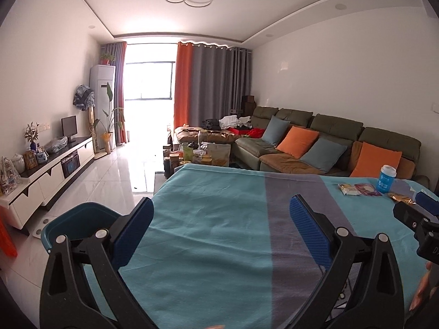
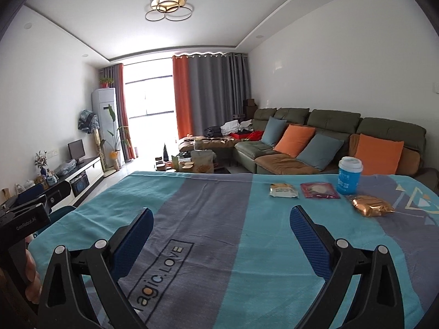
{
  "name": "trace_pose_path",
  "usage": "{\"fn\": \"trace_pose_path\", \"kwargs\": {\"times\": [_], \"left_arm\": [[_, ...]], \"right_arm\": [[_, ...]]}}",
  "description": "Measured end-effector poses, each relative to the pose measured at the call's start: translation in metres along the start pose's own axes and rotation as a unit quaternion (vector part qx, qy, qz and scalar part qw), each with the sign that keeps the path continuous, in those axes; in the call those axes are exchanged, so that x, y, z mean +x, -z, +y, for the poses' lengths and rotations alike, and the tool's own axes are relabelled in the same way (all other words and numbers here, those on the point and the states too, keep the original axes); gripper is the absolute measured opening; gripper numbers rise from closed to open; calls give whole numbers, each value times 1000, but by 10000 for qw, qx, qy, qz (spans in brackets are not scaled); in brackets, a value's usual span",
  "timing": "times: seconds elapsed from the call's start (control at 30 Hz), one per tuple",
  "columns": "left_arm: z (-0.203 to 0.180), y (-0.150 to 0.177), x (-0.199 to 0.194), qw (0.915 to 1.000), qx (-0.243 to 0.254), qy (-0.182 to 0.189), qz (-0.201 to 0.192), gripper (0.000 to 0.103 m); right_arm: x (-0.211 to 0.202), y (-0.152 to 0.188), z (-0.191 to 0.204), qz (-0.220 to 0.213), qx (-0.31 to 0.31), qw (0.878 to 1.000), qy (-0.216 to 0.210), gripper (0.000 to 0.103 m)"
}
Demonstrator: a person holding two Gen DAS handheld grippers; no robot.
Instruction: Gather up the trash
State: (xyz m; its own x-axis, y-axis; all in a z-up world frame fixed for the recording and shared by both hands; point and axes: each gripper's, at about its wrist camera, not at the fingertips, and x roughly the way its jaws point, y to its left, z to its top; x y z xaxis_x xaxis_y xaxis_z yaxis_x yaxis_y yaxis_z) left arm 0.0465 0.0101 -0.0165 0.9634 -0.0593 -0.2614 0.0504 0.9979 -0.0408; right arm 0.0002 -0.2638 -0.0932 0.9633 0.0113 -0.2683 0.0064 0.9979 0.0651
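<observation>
On the striped cloth (image 2: 219, 205), crinkled foil wrappers (image 2: 370, 209) lie beyond both gaping, empty grippers (image 2: 221, 227).

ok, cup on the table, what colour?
The cup is blue with a white lid and white print. Clearest in the right wrist view.

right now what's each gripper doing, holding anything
left gripper: open, holding nothing
right gripper: open, holding nothing

Daylight flaring white through the far window (image 1: 149, 74), sharp focus, fisheye-bent dark corners
</observation>
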Motion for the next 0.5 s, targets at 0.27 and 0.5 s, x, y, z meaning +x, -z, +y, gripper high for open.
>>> {"fn": "trace_pose_path", "kwargs": {"times": [0.27, 0.5], "left_arm": [[-8, -3, -5, 9998, 87, -48, -175, 97], [-11, 0, -9, 9995, 143, -110, -242, 97]], "right_arm": [[-13, 1, -4, -122, -16, 9998, 140, 96], [-17, 0, -4, -175, -24, 9997, 196, 96]]}}
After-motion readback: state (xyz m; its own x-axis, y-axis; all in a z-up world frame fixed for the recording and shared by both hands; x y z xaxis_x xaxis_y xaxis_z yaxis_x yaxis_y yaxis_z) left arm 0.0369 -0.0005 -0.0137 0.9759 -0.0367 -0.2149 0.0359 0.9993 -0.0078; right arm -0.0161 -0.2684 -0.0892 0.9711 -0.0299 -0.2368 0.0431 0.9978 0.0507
